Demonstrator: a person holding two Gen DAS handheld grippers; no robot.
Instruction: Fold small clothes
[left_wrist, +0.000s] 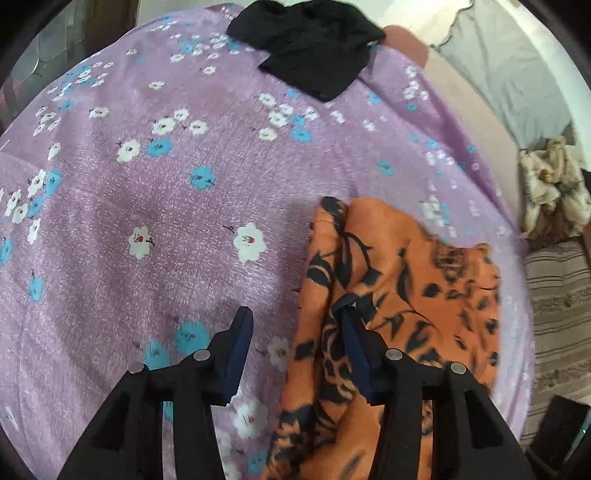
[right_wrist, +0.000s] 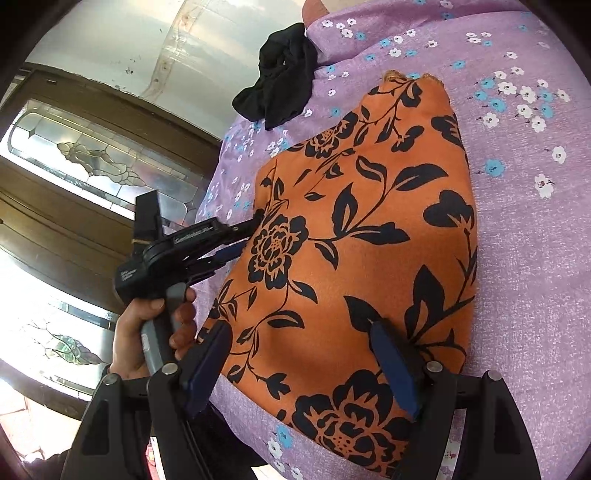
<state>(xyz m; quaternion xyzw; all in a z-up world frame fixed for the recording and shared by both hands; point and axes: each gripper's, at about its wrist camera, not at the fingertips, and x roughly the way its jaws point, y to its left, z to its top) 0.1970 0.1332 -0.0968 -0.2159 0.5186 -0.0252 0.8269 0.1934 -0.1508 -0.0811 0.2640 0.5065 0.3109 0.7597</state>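
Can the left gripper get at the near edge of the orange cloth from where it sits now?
Probably yes. The left gripper already straddles the edge of the orange floral cloth, one finger against a bunched fold, the other over the bedspread. Nothing lies between the open jaws and the fabric.

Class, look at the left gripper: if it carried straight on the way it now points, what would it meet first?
Probably the orange floral cloth: the left gripper points steeply down at its edge, one finger already on it, the purple bedsheet underneath.
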